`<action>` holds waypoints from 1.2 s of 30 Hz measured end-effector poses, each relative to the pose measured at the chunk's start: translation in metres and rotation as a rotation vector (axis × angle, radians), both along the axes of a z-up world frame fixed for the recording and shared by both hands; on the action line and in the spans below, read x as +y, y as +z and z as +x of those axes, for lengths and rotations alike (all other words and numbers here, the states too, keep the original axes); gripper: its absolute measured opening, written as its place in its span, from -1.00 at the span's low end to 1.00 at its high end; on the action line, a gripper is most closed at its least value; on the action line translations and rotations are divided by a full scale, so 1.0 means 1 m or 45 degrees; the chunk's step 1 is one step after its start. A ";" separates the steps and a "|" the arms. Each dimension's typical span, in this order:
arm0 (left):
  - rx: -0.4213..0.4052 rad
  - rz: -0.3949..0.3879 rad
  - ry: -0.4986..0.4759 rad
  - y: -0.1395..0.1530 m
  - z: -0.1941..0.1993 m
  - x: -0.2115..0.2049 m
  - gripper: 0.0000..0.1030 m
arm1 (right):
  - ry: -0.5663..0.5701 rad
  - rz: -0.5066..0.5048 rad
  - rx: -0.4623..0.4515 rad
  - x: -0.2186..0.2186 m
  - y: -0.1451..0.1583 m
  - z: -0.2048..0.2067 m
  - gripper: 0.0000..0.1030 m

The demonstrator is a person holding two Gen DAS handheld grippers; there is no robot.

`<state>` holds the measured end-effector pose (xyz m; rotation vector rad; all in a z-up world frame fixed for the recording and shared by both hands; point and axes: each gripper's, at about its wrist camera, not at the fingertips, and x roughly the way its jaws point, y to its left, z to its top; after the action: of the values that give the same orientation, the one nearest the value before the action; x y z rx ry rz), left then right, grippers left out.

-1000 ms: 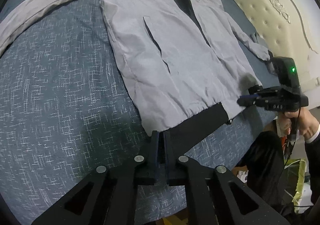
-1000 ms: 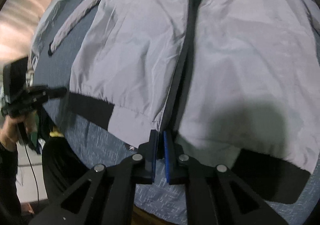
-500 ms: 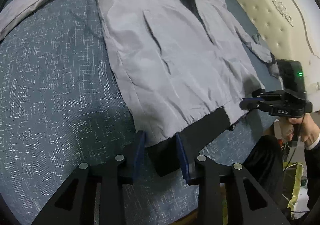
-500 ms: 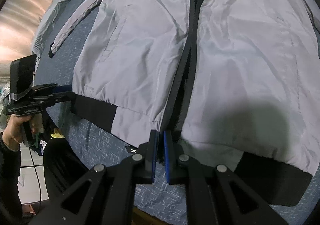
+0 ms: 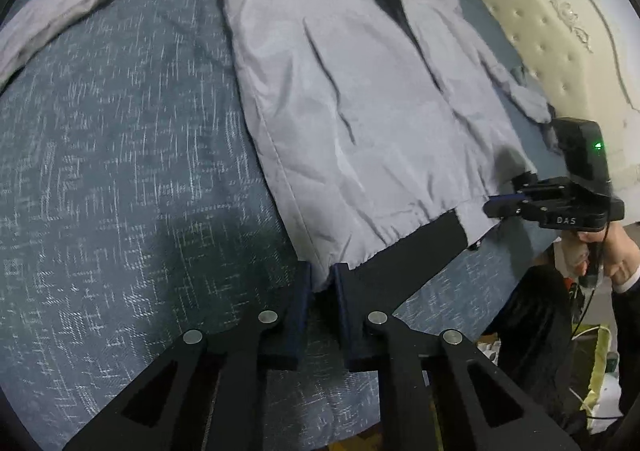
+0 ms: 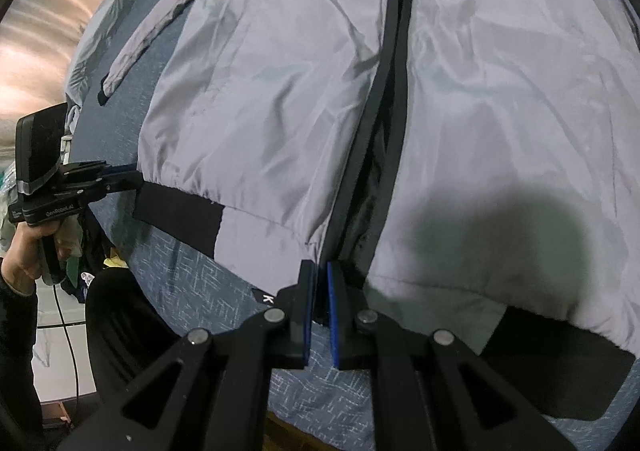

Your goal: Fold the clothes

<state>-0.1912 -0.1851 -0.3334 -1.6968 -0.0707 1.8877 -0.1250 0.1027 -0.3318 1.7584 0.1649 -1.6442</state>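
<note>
Left wrist view: light grey nylon zip jacket with black hem band [image 5: 360, 99] lies flat, front up, on blue-grey woven bedspread [image 5: 120, 171]. Left gripper [image 5: 322, 279] jaws closing, narrow gap, pinching the jacket's hem corner. Right gripper [image 6: 322, 279] nearly shut, clamped on the hem edge at the jacket's black zipper strip [image 6: 384, 131]. Cream tufted headboard [image 5: 560, 31] beyond the jacket's far sleeve.
</note>
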 end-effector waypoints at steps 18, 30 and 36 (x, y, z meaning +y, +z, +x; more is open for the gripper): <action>0.286 0.054 0.187 0.089 -0.045 0.002 0.04 | -0.112 -0.111 0.077 -0.020 0.015 -0.045 -0.68; 0.355 0.193 0.340 0.090 -0.075 0.041 0.99 | -0.308 -0.284 0.204 0.057 0.057 -0.098 -0.33; 0.396 0.219 0.353 0.082 -0.089 0.060 0.99 | -0.616 -0.249 0.345 0.191 0.088 -0.160 -0.33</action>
<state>-0.2801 -0.1250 -0.2515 -1.3166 -0.3496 2.2568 -0.2846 0.2940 -0.2434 1.4935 -0.3140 -2.1592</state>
